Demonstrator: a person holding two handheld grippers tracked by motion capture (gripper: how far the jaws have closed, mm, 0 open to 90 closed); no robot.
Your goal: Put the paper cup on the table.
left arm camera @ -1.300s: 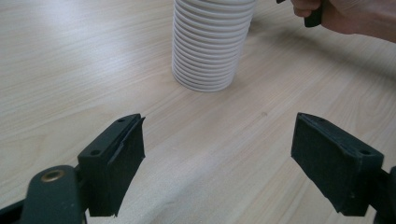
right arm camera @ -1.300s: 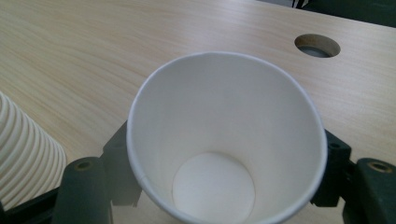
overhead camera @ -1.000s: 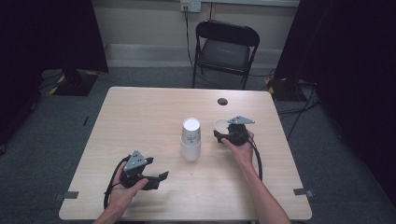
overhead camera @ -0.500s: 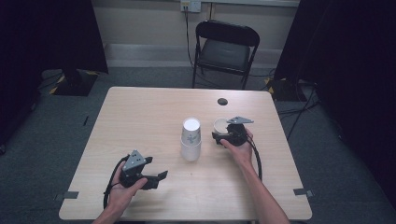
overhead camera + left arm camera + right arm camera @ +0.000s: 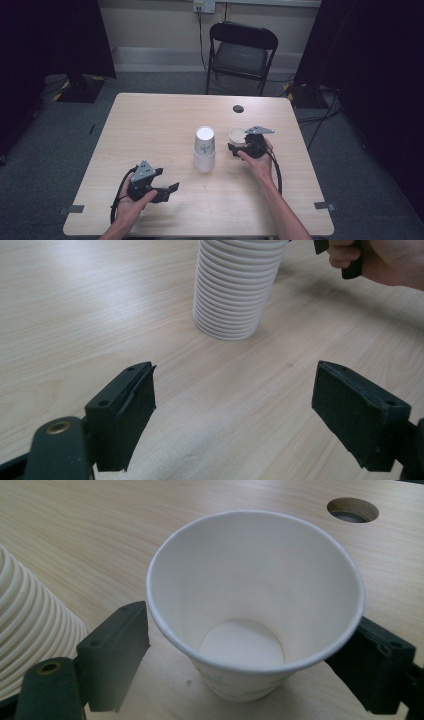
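A single white paper cup (image 5: pixel 255 605) stands upright on the table, mouth up, between the jaws of my right gripper (image 5: pixel 245 665). Those jaws have just been opening and their pads stand off the cup's wall. In the high view the cup (image 5: pixel 236 135) sits right of centre with the right gripper (image 5: pixel 235 148) at it. A tall upside-down stack of white paper cups (image 5: pixel 204 150) stands mid-table, just left of that cup (image 5: pixel 25 630). My left gripper (image 5: pixel 170 192) rests near the front left, open and empty (image 5: pixel 235 410), facing the stack (image 5: pixel 235 290).
The light wooden table (image 5: pixel 150 125) has a round cable hole (image 5: pixel 238 108) at its back right, also in the right gripper view (image 5: pixel 352 510). A black folding chair (image 5: pixel 242 50) stands behind the table. Dark curtains flank both sides.
The right gripper's jaws have spread a little around the single cup, which stays standing on the table. Neither hand has shifted, and the stack has not moved.
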